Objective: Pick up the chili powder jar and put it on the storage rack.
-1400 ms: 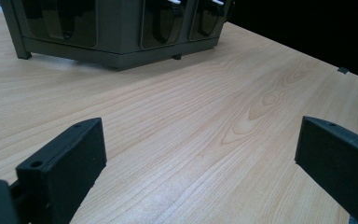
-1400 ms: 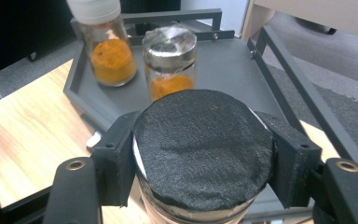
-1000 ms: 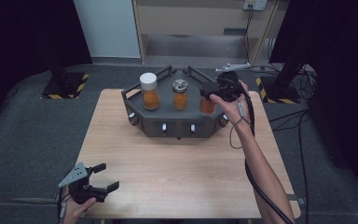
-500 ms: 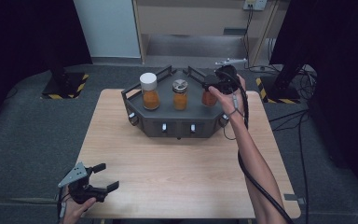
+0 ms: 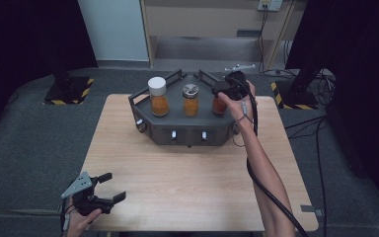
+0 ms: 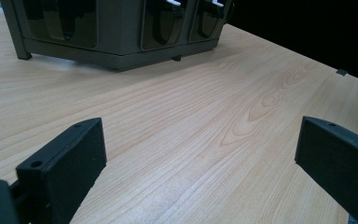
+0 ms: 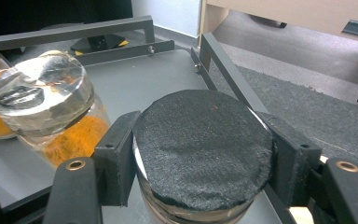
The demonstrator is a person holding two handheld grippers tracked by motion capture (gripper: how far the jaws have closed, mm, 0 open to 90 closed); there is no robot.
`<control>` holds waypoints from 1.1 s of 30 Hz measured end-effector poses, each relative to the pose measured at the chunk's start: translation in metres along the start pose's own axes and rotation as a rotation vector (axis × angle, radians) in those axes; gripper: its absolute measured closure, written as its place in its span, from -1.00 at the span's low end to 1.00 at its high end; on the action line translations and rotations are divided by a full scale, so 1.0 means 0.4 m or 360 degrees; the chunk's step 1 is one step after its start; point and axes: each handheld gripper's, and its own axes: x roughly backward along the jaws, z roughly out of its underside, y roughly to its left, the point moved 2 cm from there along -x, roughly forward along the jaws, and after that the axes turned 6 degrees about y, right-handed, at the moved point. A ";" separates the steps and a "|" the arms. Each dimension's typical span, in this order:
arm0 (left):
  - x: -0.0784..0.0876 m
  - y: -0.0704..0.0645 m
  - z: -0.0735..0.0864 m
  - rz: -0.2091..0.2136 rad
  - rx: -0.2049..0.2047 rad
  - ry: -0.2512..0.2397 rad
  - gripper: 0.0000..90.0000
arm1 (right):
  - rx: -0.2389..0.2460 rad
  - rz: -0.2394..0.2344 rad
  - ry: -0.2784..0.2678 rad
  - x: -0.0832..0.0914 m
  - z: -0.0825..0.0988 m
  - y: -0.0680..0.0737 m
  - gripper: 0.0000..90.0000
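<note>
Black-lidded jar (image 7: 205, 154) sits clamped between your right gripper (image 7: 200, 158) pads, 1 on each side of its lid, above the grey tray (image 5: 177, 129); clear-lidded jar (image 7: 42, 107) just left of them. Left gripper (image 5: 103, 190) w/ jaws wide apart, nothing between, over bare wood table (image 6: 191, 121).

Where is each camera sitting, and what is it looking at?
High view: above the person's side, looking forward and down at the table; both forearms show, the left hand-held gripper open.
Left gripper view: rides that gripper low over the table, facing the grey stand; its two black jaws show, wide apart.
Right gripper view: rides the right hand-held gripper, looking down at the black-lidded jar it clamps.
Shared: the high and right views both show the glass-lidded jar.
</note>
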 end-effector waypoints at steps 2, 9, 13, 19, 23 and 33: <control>0.000 0.000 0.000 0.0000 0.0000 0.0000 -0.98 | 0.0005 0.0004 0.0001 -0.005 0.003 -0.001 -0.23; 0.000 0.000 0.000 0.0000 0.0001 0.0000 -0.98 | -0.0007 0.0006 0.0009 -0.018 0.009 -0.002 -0.23; 0.000 0.000 0.000 0.0001 -0.0002 0.0001 -0.98 | -0.0005 0.0007 0.0013 -0.021 0.009 -0.001 -0.23; 0.000 0.000 0.000 0.0000 0.0000 0.0001 -0.98 | -0.0019 -0.0008 0.0010 -0.025 0.013 -0.004 -0.23; 0.000 0.000 0.000 0.0001 -0.0001 0.0001 -0.98 | -0.0022 -0.0009 0.0004 -0.026 0.016 -0.005 -0.23; -0.001 -0.001 -0.001 0.0000 -0.0006 0.0005 -0.98 | -0.0009 -0.0001 -0.0014 -0.021 0.031 0.000 -0.24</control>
